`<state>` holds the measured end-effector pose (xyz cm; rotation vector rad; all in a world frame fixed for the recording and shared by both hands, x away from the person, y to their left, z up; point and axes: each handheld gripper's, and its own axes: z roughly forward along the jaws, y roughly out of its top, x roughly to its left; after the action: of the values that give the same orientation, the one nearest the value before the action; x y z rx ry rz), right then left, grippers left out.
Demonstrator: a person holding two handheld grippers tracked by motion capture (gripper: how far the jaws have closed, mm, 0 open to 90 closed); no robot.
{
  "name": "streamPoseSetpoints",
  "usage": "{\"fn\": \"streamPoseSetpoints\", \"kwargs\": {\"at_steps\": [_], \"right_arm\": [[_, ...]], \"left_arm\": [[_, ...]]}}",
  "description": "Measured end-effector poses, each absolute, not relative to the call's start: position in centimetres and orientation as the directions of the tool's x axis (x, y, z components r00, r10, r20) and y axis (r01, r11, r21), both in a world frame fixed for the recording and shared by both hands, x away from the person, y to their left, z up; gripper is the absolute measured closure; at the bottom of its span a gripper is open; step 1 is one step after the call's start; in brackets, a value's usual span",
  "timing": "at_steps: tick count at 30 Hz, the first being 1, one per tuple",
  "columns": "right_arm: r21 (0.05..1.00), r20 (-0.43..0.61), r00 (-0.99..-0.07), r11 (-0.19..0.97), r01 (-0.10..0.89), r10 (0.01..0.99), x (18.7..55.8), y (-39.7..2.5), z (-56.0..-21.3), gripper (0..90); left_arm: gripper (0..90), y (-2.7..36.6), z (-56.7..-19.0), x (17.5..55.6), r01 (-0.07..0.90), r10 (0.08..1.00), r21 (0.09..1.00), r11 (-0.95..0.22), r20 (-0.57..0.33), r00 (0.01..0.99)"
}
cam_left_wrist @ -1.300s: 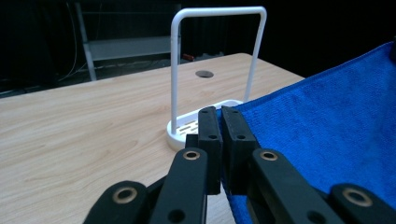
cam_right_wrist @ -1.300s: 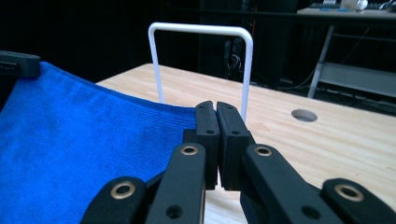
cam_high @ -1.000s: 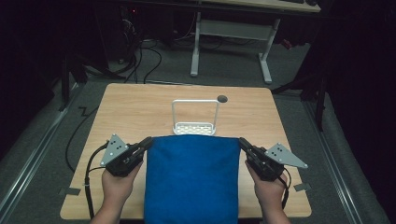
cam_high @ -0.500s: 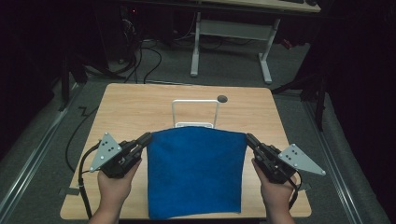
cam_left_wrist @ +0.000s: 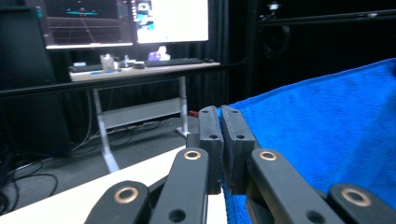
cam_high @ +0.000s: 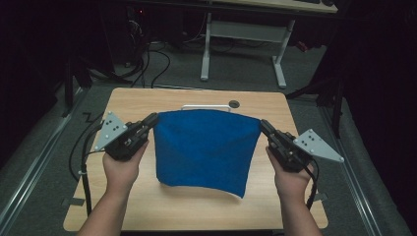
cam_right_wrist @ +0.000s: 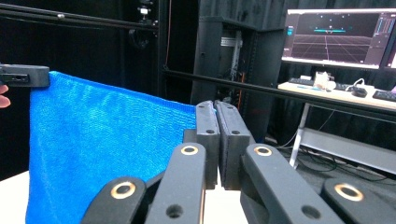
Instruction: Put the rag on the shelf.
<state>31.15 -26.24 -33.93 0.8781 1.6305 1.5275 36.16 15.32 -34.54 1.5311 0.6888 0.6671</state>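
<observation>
Blue cloth (cam_high: 204,147): matt, nubby terry-like weave, soft. Desk (cam_high: 147,101): light wood-grain top, smooth, low sheen. Left hand-held gripper (cam_high: 150,120) and right hand-held gripper (cam_high: 264,125): matt black plastic, brass-coloured rivets, rubbery pads (cam_left_wrist: 210,140); grey matt top plates.

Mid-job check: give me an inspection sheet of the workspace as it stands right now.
Surface: wooden table, bare around the work.
Job's things: blue cloth hangs spread between the claws, top corners pinched, lower edge near the table.
Clutter: white rack behind the cloth.
Grippers: left claw and right claw shut on the cloth.
Cables: one trails from each gripper; more on the floor beyond.
Surroundings: dark room, desk with monitors.
</observation>
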Motion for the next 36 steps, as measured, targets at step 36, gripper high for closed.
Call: {"fn": "streamPoseSetpoints", "kwargs": {"at_steps": [36], "right_arm": [[0.994,-0.029,-0.413,0.071,0.086,0.91,46.5,-25.8,-28.7,89.6]], "left_arm": [[88.0,13.8,-30.3,51.1,0.105,0.847,0.98,-0.169,0.09,0.523]]}}
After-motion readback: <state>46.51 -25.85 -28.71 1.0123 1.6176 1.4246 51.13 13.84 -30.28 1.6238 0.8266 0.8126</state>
